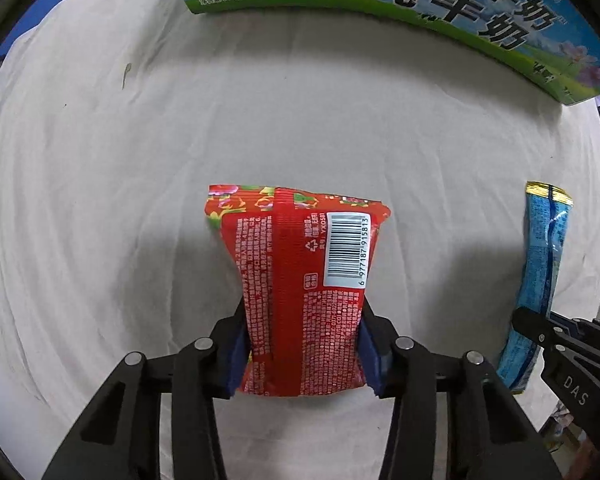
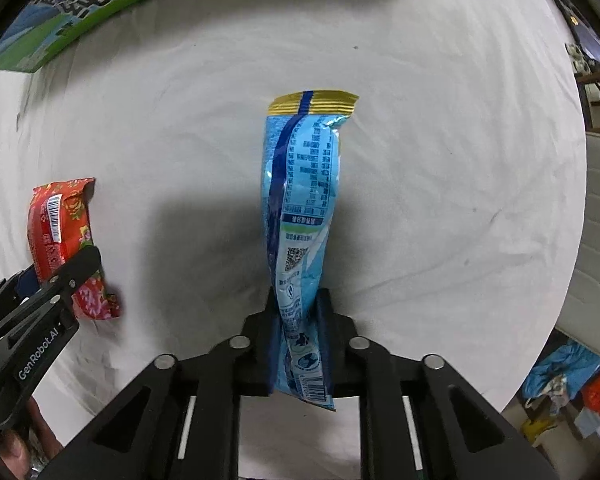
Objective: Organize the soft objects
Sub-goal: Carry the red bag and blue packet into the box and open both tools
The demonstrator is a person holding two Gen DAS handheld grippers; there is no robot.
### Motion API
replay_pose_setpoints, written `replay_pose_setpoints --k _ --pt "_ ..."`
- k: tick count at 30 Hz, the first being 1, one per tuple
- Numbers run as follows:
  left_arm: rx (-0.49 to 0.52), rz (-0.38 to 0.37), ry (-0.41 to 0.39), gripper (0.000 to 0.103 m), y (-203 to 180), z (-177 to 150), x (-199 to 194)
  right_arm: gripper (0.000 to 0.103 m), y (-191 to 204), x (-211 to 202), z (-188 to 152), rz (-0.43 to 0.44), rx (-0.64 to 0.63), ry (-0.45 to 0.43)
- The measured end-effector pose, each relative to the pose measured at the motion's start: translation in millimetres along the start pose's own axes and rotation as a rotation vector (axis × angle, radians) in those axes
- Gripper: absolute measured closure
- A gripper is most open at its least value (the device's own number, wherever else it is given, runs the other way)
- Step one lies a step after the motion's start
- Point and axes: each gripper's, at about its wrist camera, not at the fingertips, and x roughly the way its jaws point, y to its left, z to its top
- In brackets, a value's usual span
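Left tool clamped on the red snack packet, blue pads pinching its lower half so the packet waists in; barcode side faces the camera, far end pointing away over the white cloth on the bench. Right tool clamped on the blue snack packet, gripped edge-on near its lower end, gold-sealed top end pointing away. Both packets look lifted, casting shadows on the cloth. Each tool shows at the edge of the other's view, side by side, apart. Green-blue milk carton box sits at the far edge of the cloth.
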Motion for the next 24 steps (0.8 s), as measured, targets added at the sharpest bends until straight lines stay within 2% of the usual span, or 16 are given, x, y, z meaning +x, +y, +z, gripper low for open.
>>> replay_pose_setpoints --k 6,14,20,24 --pt "0.018 -0.024 -0.083 0.061 -14.7 -9.3 -43.4 0.093 0.4 -28.5 -7.9 0.039 -0.023 -0.037" --pt "0.047 -0.091 -0.226 0.061 -33.7 -14.0 -123.4 0.093 -0.1 -115.7 -16.1 0.135 -0.064 -0.147" --pt "0.081 -0.149 -0.320 0.061 -16.4 16.1 -199.6 0.093 8.8 -201.0 -3.7 0.221 -0.104 -0.265" --pt "0.099 -0.172 -0.370 0.061 -4.6 57.2 -238.1 0.093 23.1 -246.5 16.5 0.244 -0.134 -0.343"
